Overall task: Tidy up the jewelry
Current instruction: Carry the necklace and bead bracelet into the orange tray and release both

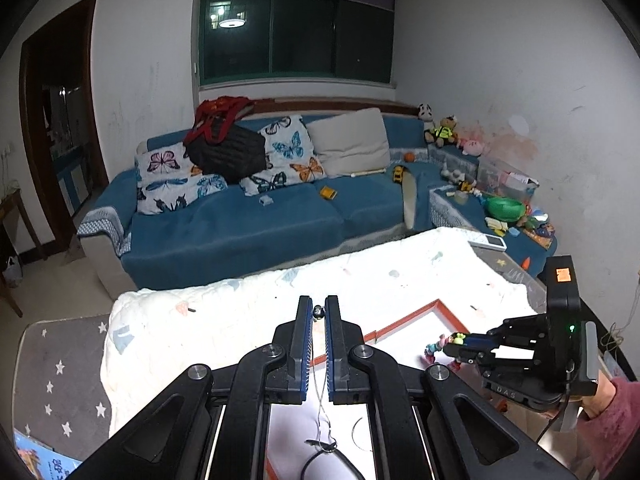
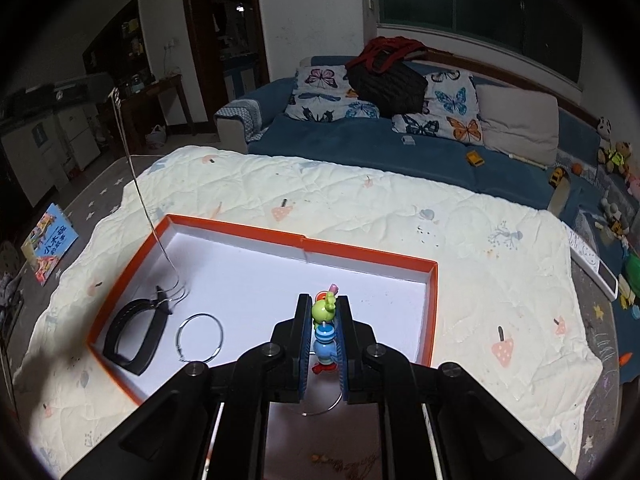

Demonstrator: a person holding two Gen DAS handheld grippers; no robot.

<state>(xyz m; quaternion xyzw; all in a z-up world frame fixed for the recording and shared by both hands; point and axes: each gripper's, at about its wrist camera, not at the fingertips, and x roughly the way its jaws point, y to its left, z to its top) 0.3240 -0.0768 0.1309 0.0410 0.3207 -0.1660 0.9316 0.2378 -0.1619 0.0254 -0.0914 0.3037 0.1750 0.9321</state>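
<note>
Left tool point(image 1: 319, 312) pinches a thin necklace point(image 1: 319, 396) and right tool point(image 2: 325, 312) pinches a colourful beaded bracelet point(image 2: 324, 336), both low-centre above an orange-rimmed tray point(image 2: 240, 232).

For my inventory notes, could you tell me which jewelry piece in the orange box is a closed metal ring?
The thin silver hoop, lying flat beside the black band.

Two matching grippers here: the left gripper point(image 1: 318, 312) is matte black, angular linkage arms, round silver screws point(image 1: 199, 371) at the pivots, blue ribbed pads point(image 1: 307, 344) lining the fingers. The right gripper point(image 1: 444, 346) shows a boxy black housing, orange sticker point(image 1: 563, 274), green light point(image 1: 572, 327), "DAS" lettering, black cable. Fuzzy pink sleeve point(image 1: 618, 420).
</note>
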